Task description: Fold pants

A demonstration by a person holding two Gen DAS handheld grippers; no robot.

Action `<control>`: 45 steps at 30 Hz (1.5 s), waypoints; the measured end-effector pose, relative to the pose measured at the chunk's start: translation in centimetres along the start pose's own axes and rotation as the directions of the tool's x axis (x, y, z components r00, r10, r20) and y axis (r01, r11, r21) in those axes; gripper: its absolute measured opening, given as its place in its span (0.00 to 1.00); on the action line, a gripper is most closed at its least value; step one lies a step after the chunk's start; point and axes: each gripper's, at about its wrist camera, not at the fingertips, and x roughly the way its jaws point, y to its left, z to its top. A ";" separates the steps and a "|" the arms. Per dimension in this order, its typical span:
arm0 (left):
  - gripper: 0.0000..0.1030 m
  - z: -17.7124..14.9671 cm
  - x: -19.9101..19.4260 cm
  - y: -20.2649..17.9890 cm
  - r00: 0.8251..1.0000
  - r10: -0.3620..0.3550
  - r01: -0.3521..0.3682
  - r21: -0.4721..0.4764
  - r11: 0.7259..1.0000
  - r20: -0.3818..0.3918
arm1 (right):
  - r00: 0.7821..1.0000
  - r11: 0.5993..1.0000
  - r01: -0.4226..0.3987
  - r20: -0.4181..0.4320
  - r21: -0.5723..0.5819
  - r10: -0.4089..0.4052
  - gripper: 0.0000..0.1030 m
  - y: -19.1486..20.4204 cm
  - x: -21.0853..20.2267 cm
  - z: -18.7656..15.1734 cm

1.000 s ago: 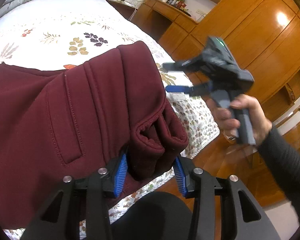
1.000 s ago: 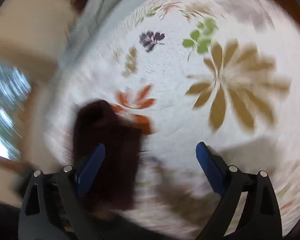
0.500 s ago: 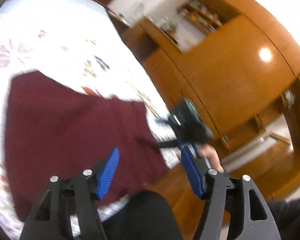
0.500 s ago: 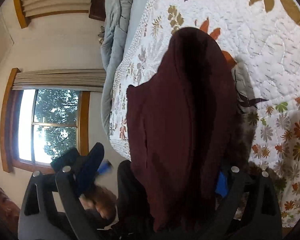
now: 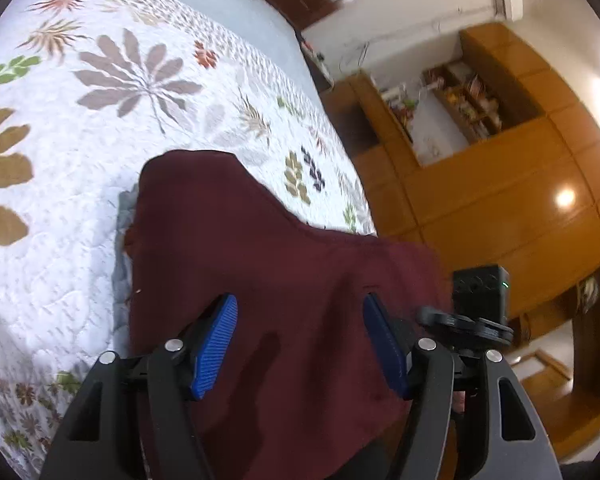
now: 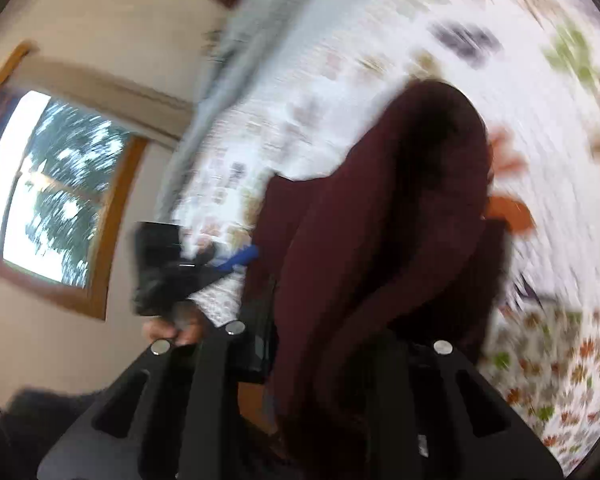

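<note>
The left gripper (image 5: 300, 344) hovers released over the maroon pants (image 5: 260, 280), its blue pads apart and gripping nothing. The pants lie on the floral quilt (image 5: 100, 120) at the bed's edge. Right gripper (image 6: 332, 344): cloth drapes over its blurred jaws, so whether it is clenched cannot be told

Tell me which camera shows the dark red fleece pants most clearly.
The left wrist view. There the dark red fleece pants are sharp, spread over the white leaf-print quilt, their rounded far edge visible beyond the open left gripper. In the right wrist view the pants are motion-blurred and bunched, hiding the right gripper's fingertips.
</note>
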 end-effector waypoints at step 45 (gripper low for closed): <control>0.50 4.6 -0.8 5.1 0.985 -0.159 0.164 -0.077 0.983 0.066 | 0.992 0.963 -0.093 0.110 0.252 0.067 0.46 -9.0 -0.1 1.7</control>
